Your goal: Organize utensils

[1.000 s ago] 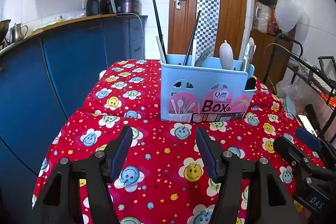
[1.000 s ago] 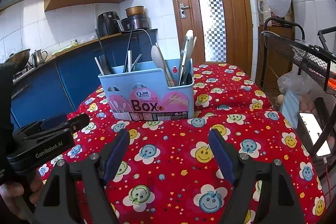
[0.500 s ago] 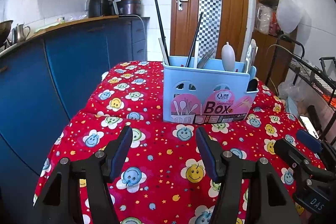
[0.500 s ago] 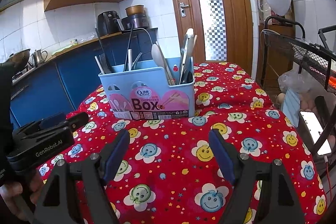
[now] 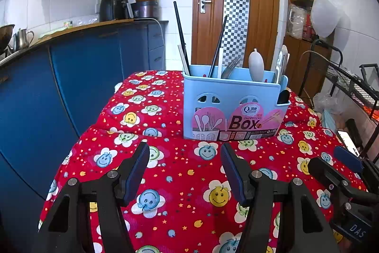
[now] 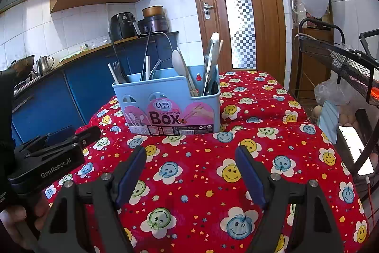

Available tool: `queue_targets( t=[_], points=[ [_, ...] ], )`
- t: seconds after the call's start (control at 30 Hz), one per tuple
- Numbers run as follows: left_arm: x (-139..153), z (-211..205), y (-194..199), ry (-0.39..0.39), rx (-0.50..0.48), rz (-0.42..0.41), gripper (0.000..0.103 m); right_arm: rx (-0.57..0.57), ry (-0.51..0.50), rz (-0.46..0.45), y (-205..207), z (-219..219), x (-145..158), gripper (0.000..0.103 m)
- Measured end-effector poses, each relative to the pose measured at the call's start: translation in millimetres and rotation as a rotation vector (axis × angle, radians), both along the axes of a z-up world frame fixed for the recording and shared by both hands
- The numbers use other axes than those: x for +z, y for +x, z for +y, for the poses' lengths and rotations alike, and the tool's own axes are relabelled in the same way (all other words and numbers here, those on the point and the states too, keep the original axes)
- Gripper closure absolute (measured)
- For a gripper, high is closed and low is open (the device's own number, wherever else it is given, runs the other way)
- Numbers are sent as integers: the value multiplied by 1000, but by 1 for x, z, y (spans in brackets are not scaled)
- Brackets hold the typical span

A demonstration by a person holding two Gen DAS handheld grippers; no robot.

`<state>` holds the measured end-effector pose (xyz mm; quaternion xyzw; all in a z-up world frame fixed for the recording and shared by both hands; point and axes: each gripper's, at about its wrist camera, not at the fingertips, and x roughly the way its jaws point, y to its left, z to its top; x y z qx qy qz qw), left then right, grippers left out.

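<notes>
1. Nearest me, the left gripper (image 5: 184,158) hung over the red smiley-flower tablecloth (image 5: 184,200) with its two blue-padded fingers (image 5: 139,163) spread wide and nothing between them.
2. Beside it, the right gripper (image 6: 190,161) hovered the same way, its fingers (image 6: 246,167) wide apart and empty (each tool showed at the edge of the other's camera).
3. Further back on the cloth stood the light-blue plastic utensil box with the pink "Box" label (image 5: 233,110), upright, well clear of both grippers and roughly centred ahead of them.
4. From its left compartment rose long black chopsticks (image 5: 181,37), white ones and a metal fork (image 5: 228,69); a pale spoon (image 5: 256,65) stood toward the right, and flat-handled pieces (image 6: 210,56) filled the right-hand end.
5. I judged the chopsticks light, stiff and slippery, best pinched high on the exposed shaft; the spoon looked smooth too, safer taken at its narrow handle than its rounded bowl. The box seemed light enough to tip if a utensil snagged.
6. Behind everything stood dark-blue kitchen cabinets (image 5: 78,77) and a brown wooden door (image 5: 236,4).
</notes>
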<state>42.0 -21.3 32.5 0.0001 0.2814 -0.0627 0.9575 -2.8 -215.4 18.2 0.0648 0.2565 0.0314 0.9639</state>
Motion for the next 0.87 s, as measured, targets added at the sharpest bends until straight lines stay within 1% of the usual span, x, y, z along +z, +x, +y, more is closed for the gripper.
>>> queue_targets(
  t=[0.87],
  points=[
    [3, -1, -1, -5, 3, 1, 39, 2, -1, -4, 0, 2, 3, 24]
  ],
)
